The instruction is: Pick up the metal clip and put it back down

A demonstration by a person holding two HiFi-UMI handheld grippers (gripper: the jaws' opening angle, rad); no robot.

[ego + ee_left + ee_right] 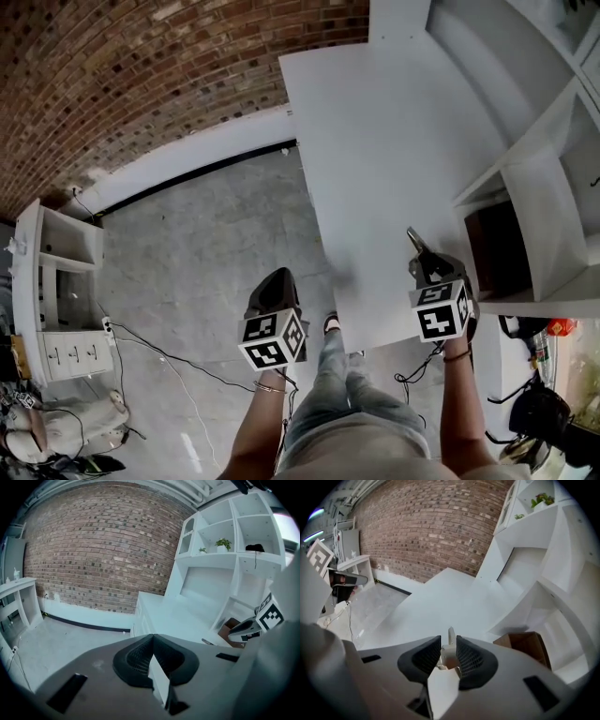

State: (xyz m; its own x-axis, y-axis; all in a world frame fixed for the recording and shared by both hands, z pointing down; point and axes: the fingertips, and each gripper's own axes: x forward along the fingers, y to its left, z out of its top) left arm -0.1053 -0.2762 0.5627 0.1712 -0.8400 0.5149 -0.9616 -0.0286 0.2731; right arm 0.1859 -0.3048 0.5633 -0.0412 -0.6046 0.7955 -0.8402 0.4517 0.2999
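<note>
The metal clip [415,241] is a thin silvery piece, and it sticks out forward from between the jaws of my right gripper [425,259], held above the near right part of the white table [394,141]. In the right gripper view the clip [450,651] is pinched between the two dark pads, so the right gripper [449,645] is shut on it. My left gripper [275,286] hangs over the grey floor, left of the table's edge, with its jaws pressed together on nothing [151,642]. The clip's tip [207,641] also shows in the left gripper view.
A white shelf unit [539,202] lines the table's right side, with a brown box [497,248] in a low compartment near my right gripper. A brick wall [141,66] stands at the far end. A white cabinet [61,281] and cables [178,361] lie on the floor at the left.
</note>
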